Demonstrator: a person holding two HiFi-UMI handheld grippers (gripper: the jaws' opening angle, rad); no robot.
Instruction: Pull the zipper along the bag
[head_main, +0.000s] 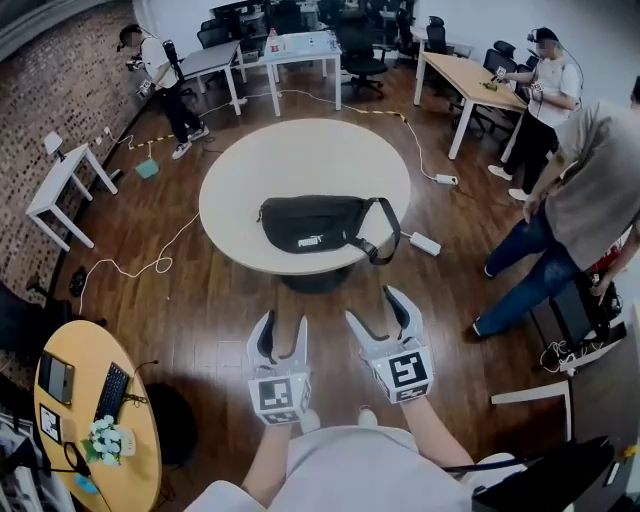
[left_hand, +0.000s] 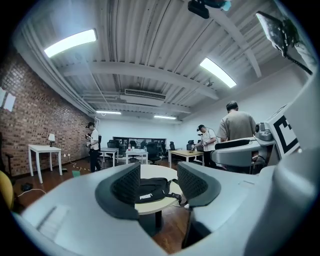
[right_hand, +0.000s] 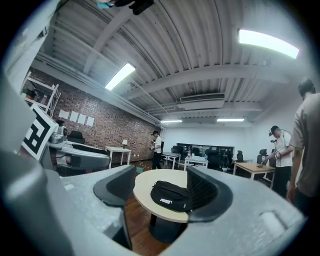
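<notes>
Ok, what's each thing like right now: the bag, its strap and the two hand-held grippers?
black bag: lying flat on the round table, nothing touching it; zip too small to tell.
strap: looped at the bag's right end, reaching the table's edge.
left hand-held gripper: open, empty, short of the table.
right hand-held gripper: open, empty, short of the table.

You have one brand to read: a white PUMA wordmark on the black bag (head_main: 320, 222), low on its front at about six o'clock in your head view. The cubes on your left gripper (head_main: 283, 335) and right gripper (head_main: 378, 312) carry square markers, black-and-white patterns rather than letters.
</notes>
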